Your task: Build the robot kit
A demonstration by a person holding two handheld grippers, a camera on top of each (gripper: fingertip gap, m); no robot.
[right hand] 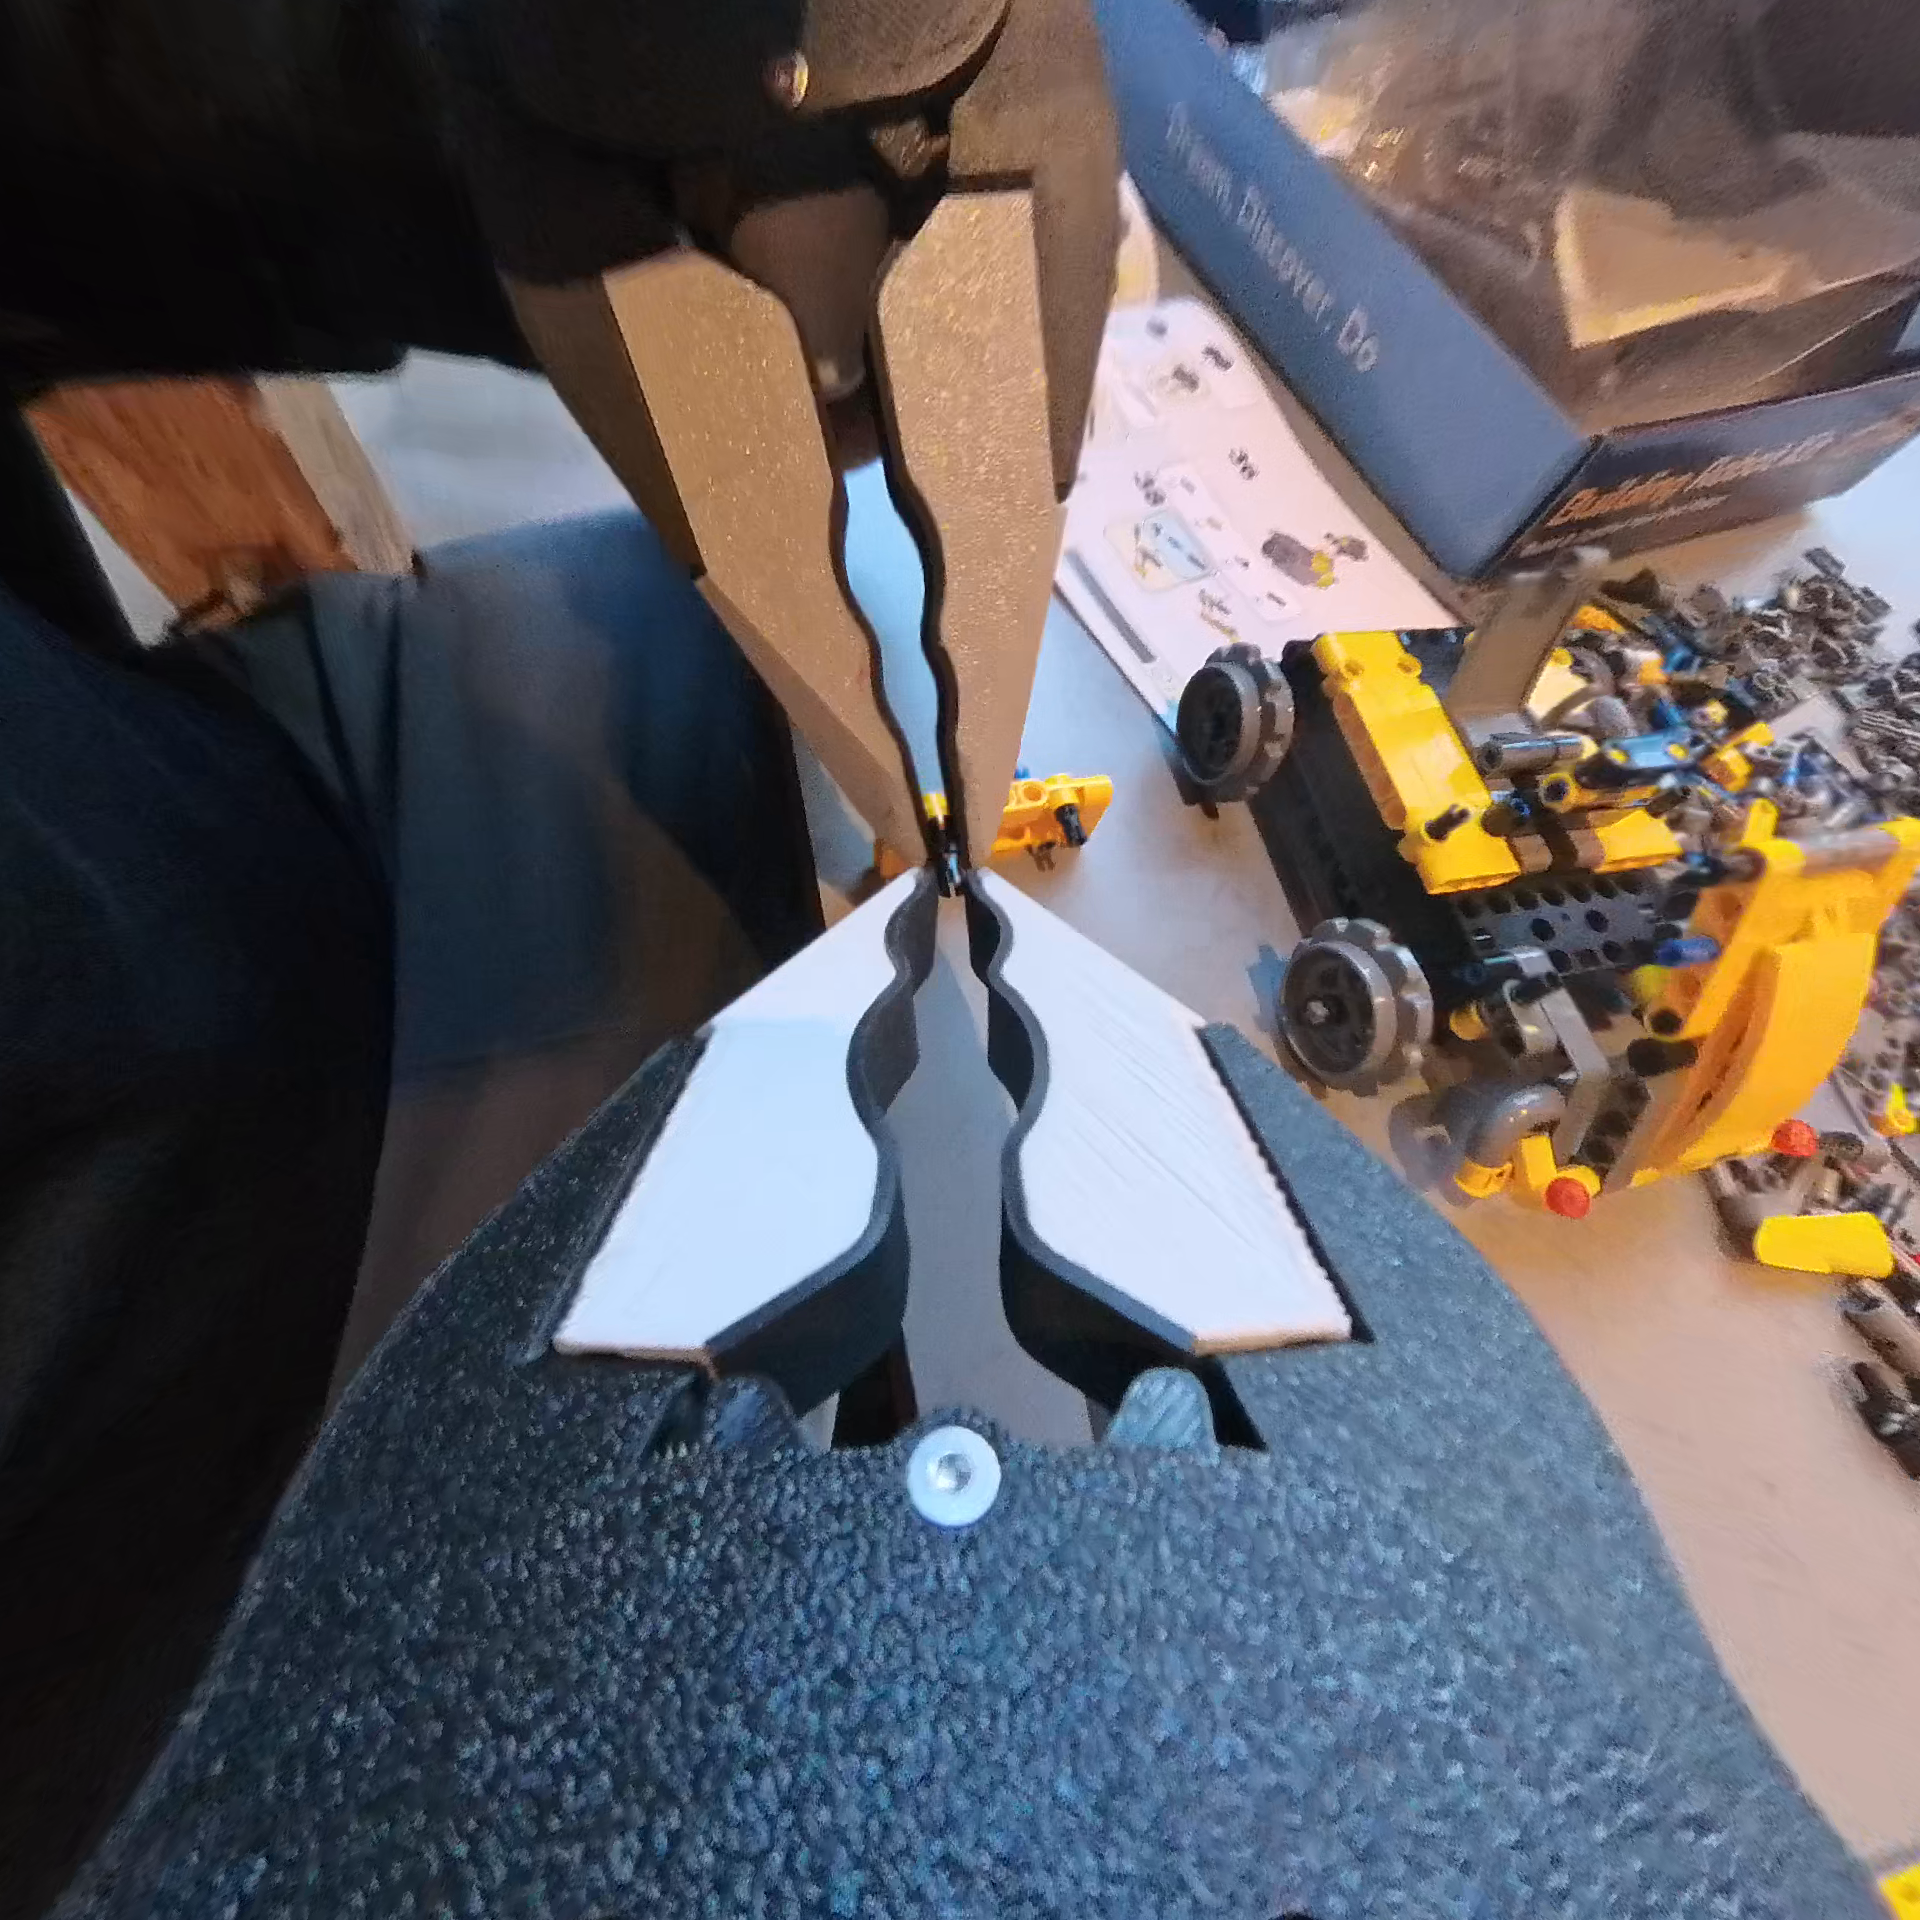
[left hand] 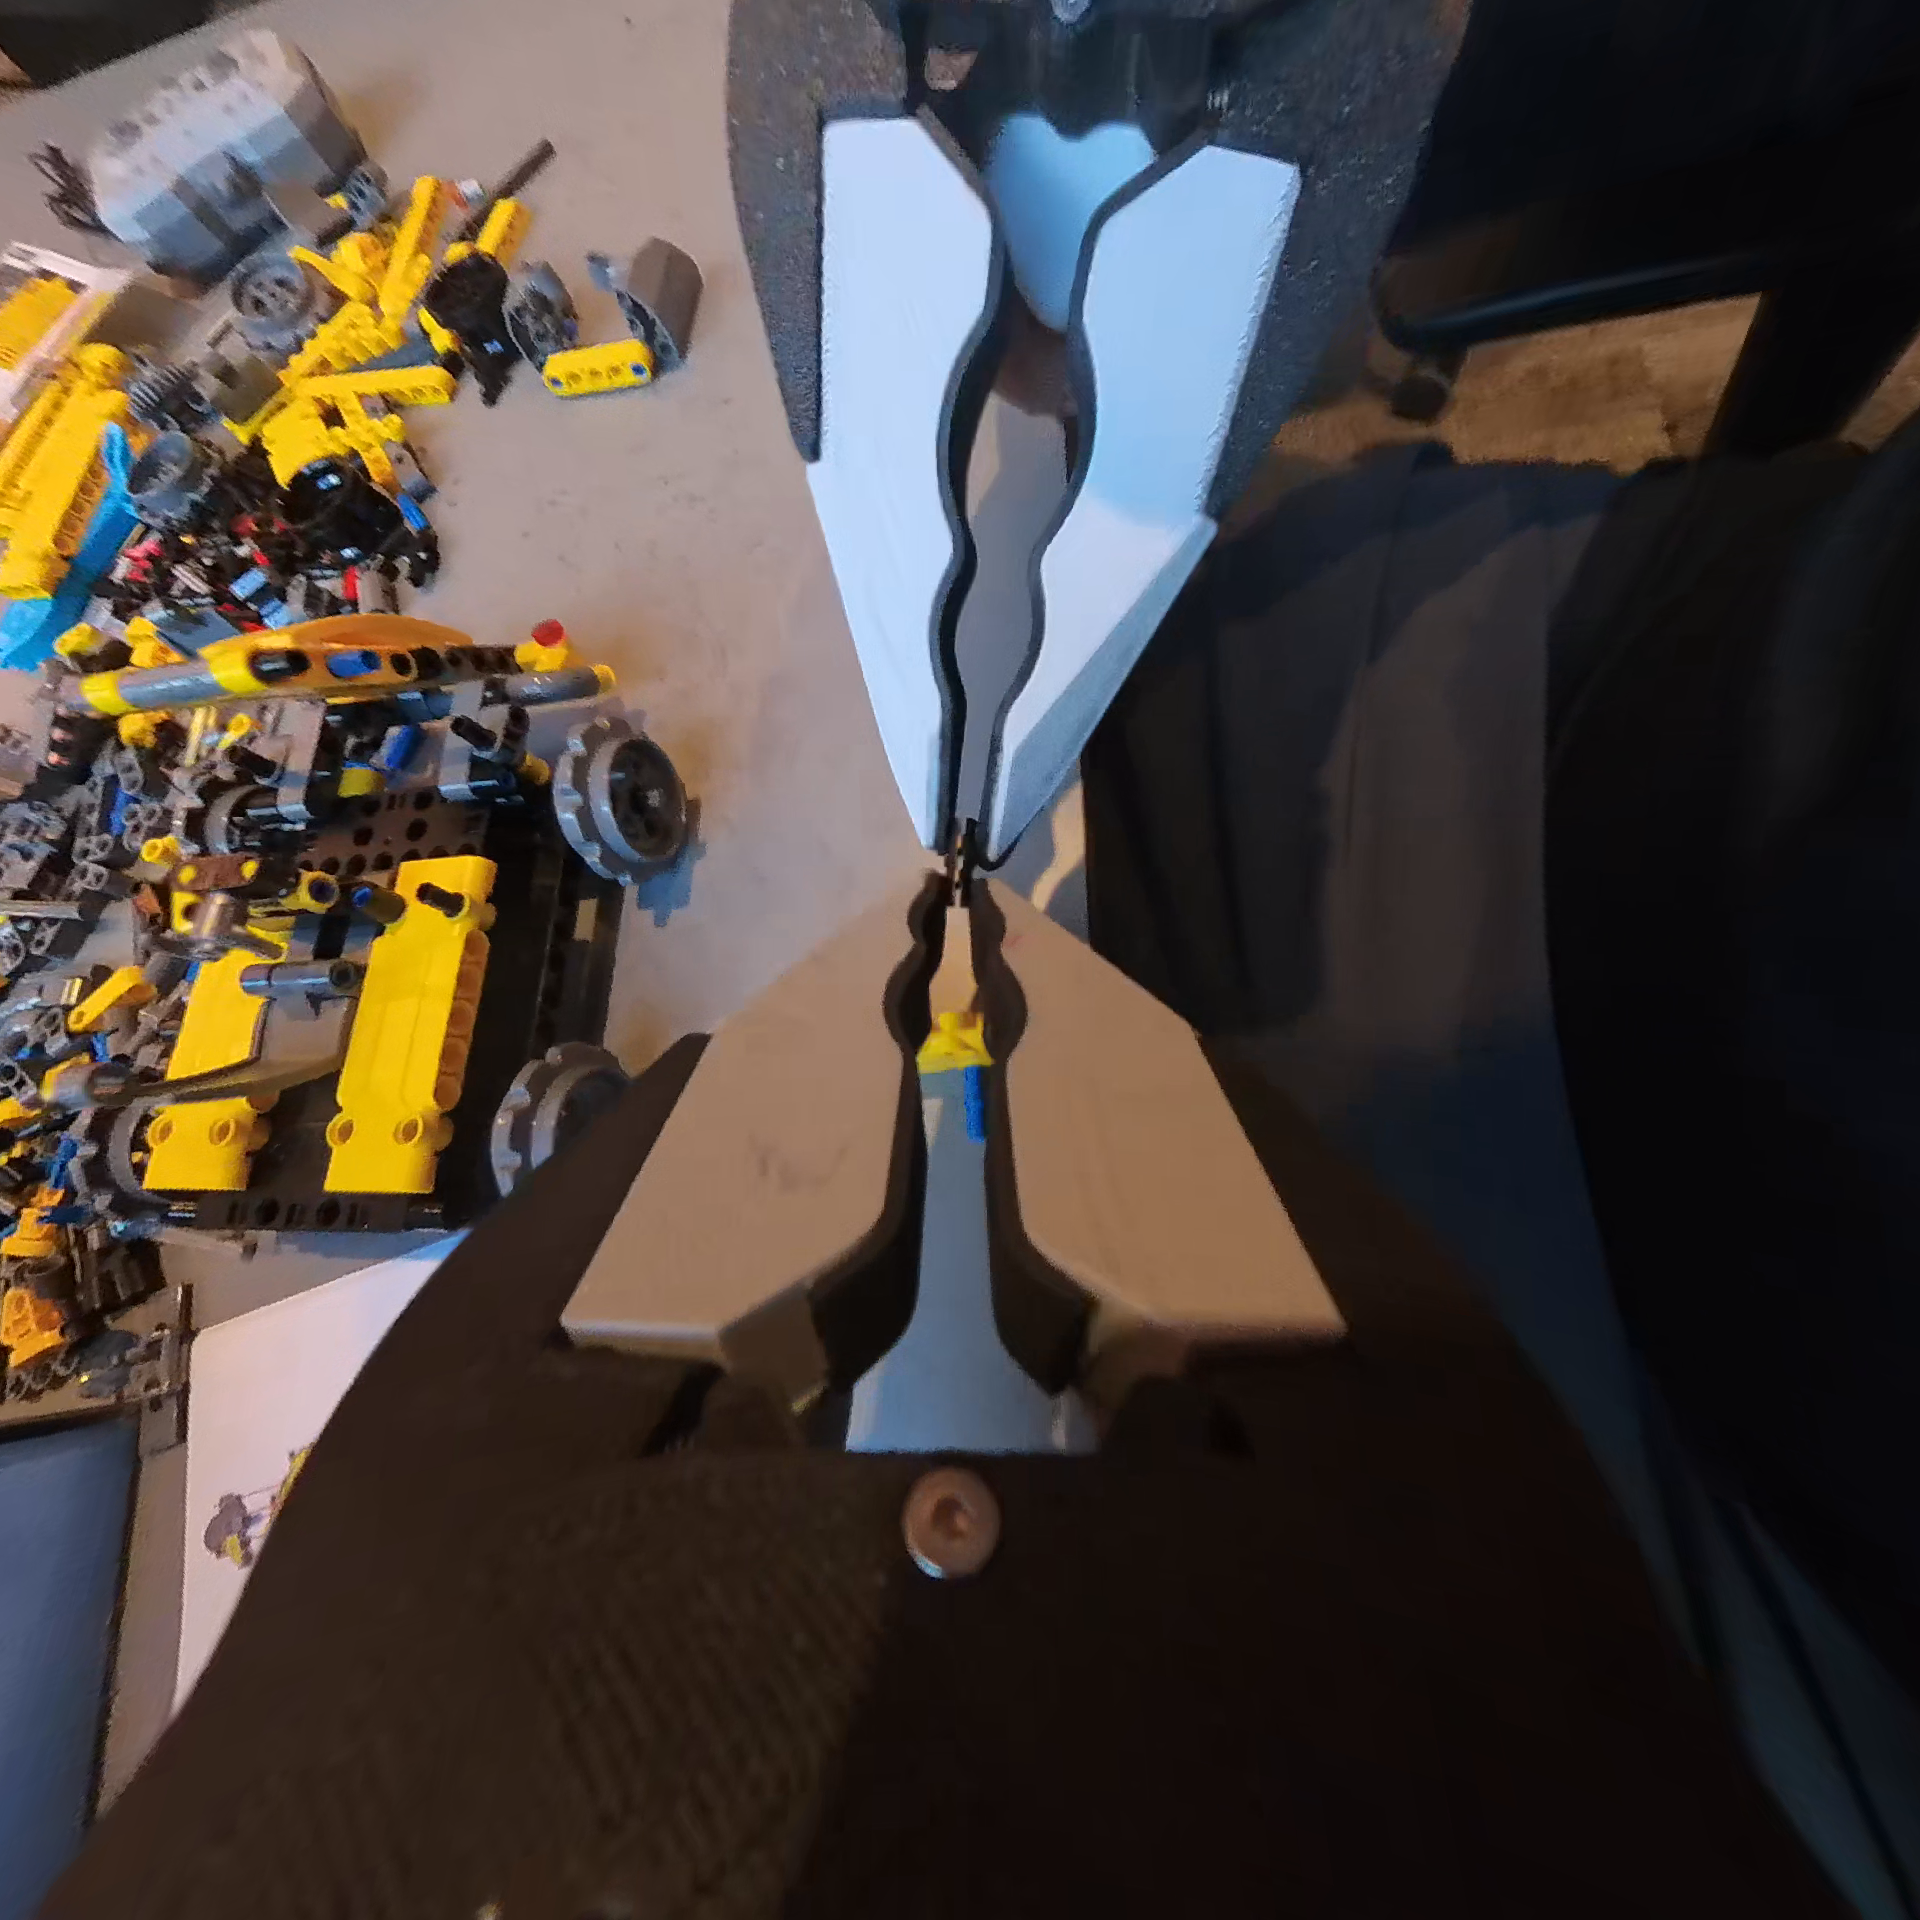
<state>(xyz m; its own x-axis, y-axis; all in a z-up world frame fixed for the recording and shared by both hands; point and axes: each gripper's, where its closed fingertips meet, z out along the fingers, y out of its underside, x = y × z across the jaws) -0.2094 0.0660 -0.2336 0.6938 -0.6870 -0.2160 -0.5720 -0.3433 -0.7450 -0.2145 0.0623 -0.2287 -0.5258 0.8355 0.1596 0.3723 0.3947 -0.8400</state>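
1. A pale table carries a spread of building-kit parts, its edge running beside a person's dark-clothed lap; a wooden leg stands farther back.
2. The left gripper, tan-fingered on a black body, has its jaws drawn narrow, tips pinched on a small black pin.
3. The right gripper, white-fingered on a speckled dark body, meets it tip to tip, jaws equally narrow and nipping the same pin from the opposite end (the pin is tiny and blurred, so its exact shape cannot be told).
4. Both sets of tips sit above the table's edge, just over a small yellow piece with blue pins lying on the surface.
5. A half-built yellow and black vehicle with grey toothed wheels stands near the grippers, touching neither.
6. Loose yellow, black and grey parts lie heaped beyond it.
7. A printed instruction sheet lies flat by the vehicle, with a dark cardboard box resting behind it.
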